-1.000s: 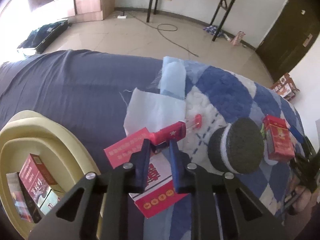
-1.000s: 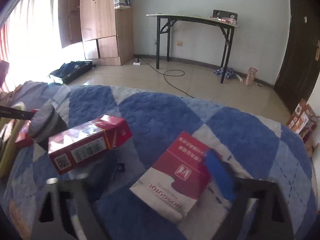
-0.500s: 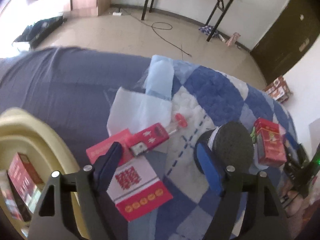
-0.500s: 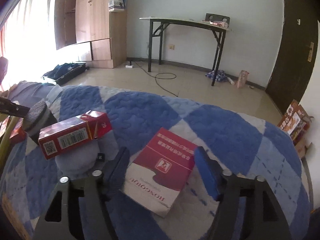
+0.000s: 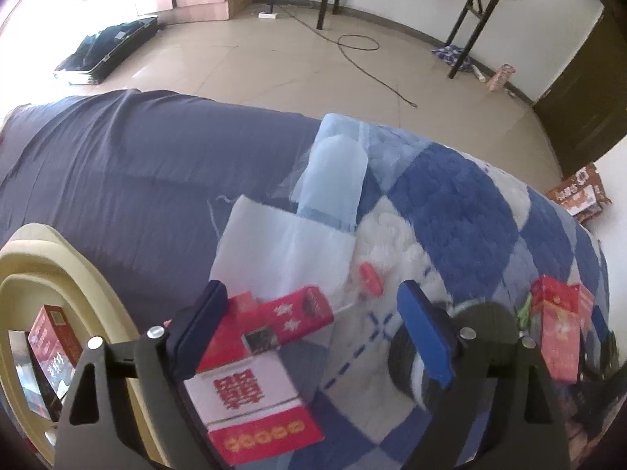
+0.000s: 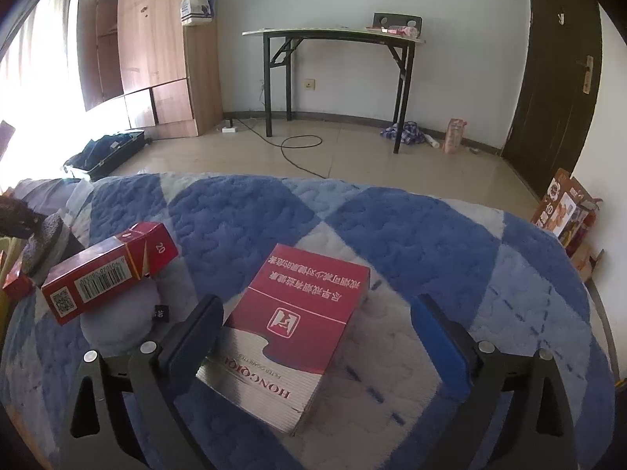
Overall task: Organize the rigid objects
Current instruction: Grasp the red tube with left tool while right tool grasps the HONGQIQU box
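Note:
My left gripper (image 5: 313, 313) is open above the bed. Between its fingers lie a small red box with stars (image 5: 292, 319) and a red-and-white packet (image 5: 250, 399). A red-capped tube (image 5: 370, 278) lies just beyond. A dark round sponge (image 5: 482, 337) sits by the right finger, a red carton (image 5: 556, 333) to its right. A yellow basin (image 5: 78, 270) at the left holds red boxes (image 5: 51, 344). My right gripper (image 6: 317, 329) is open around a large red-and-white carton (image 6: 298, 325). A red barcode box (image 6: 106, 278) lies to its left.
White cloths (image 5: 290, 250) and a light blue cloth (image 5: 337, 176) lie on the checkered quilt (image 5: 450, 203). A dark blue sheet (image 5: 137, 164) covers the bed's left. Beyond are tiled floor, a black-legged table (image 6: 333, 35), a suitcase (image 5: 106, 47) and a dark door (image 6: 556, 70).
My left gripper has let go of the starred red box, opened wide and pulled back. My right gripper has drawn back slightly, with the large carton between its open fingers.

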{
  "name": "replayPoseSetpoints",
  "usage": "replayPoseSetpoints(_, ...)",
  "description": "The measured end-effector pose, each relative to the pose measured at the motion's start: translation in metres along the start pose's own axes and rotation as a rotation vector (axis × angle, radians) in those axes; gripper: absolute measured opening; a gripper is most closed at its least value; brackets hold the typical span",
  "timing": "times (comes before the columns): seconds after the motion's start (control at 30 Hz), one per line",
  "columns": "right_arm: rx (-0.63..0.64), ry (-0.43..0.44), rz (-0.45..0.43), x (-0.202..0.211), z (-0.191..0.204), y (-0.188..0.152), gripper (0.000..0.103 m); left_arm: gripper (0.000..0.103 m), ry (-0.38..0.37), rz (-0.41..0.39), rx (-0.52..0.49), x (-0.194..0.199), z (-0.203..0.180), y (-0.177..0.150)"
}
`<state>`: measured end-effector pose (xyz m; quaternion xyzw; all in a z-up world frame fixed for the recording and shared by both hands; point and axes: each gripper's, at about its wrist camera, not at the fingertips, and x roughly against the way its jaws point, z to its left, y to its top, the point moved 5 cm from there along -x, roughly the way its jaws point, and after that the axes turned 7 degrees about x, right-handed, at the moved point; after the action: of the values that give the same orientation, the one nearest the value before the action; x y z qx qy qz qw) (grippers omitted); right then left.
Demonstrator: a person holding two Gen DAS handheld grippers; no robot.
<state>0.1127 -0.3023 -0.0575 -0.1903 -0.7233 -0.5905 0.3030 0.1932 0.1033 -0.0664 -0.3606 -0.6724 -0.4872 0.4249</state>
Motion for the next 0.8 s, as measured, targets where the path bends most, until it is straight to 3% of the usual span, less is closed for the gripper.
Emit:
replayPoseSetpoints(0.23, 0.017, -0.007, -0.001, -0.004, 0.003, -0.002, 0.099, 0.088, 0.042, 0.026, 0.028, -0.018, 0.000, 0.006)
replayPoseSetpoints(0.33, 0.025, 0.017, -0.024, -0.004, 0.005, -0.002, 0.093, 0.062, 0.034, 0.014, 0.021, -0.021, 0.004, 0.008)
replayPoseSetpoints(0.4, 0.019, 0.033, -0.023, -0.006, 0.004, -0.003, 0.088, 0.054, 0.015, 0.012, 0.027, -0.021, 0.007, 0.008)
replayPoseSetpoints(0.47, 0.013, 0.070, -0.009, -0.011, 0.004, -0.005, 0.080, 0.031, -0.012, 0.012, 0.000, -0.018, 0.001, 0.005)
replayPoseSetpoints(0.67, 0.023, 0.126, -0.041, -0.006, 0.004, -0.003, 0.061, 0.016, -0.026, -0.020, -0.063, -0.005, -0.007, -0.001)
replayPoseSetpoints(0.8, 0.053, 0.132, -0.050, -0.002, 0.009, -0.005, 0.059, 0.016, -0.055, 0.011, -0.108, 0.008, 0.001, -0.006)
